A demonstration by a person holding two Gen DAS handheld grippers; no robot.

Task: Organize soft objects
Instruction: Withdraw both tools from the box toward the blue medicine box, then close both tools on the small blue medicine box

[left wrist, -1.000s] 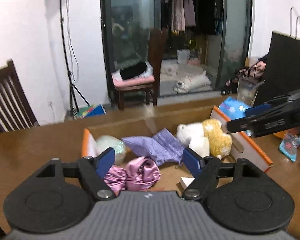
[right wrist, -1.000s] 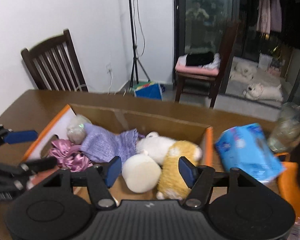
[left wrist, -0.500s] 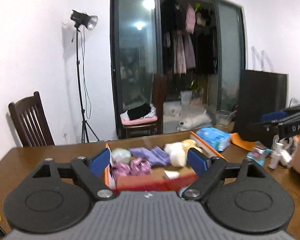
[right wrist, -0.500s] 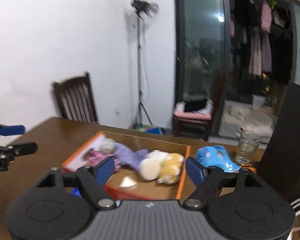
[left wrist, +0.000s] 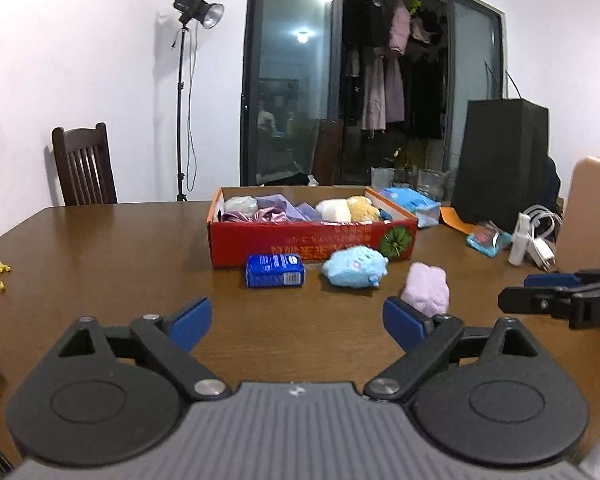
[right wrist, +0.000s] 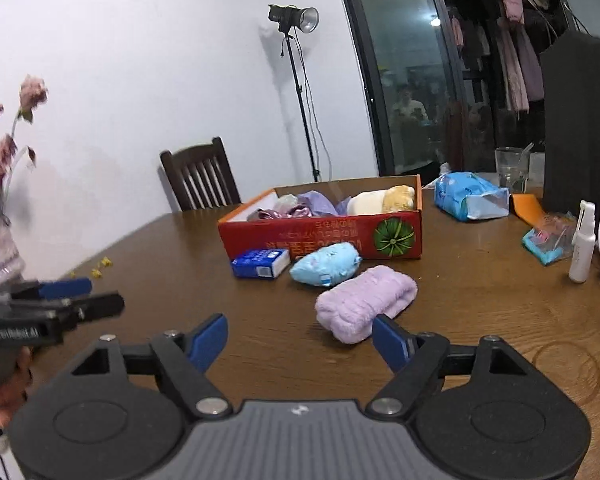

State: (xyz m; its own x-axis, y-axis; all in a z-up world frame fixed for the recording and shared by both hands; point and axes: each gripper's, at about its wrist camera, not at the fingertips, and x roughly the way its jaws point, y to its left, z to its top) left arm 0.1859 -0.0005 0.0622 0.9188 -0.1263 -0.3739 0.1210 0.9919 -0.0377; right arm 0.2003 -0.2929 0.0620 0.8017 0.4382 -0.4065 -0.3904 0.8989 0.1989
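The left gripper (left wrist: 296, 322) hung above the brown table (left wrist: 100, 256), and its jaws were opening with nothing between them. The right gripper (right wrist: 300, 338) was also spread wide and empty; its right blue pad hid the near corner of the lilac rolled towel (right wrist: 366, 302). In the left wrist view this towel (left wrist: 426, 286) was seen end-on and small, partly behind the pad, so its rolled shape was hard to make out there.

The red cardboard box (left wrist: 312, 242) stood in the middle of the table with soft things inside: a shiny pink cloth (left wrist: 260, 214), a purple cloth (right wrist: 320, 202), a white plush (left wrist: 332, 210) and a yellow plush (left wrist: 362, 208). Only their tops showed over the wall. Just in front of the box lay a blue packet (left wrist: 276, 270) and a light blue plush (left wrist: 356, 270), near each other; whether they touched, I could not tell.

Only the right wrist view showed the pink flowers (right wrist: 4, 136) at the left edge, blurred, and the fingers of a hand (right wrist: 8, 396) holding the other gripper. Only the left wrist view showed the tan object (left wrist: 592, 208), cut off at the right edge. The white spray bottle (right wrist: 582, 242) was seen in both.
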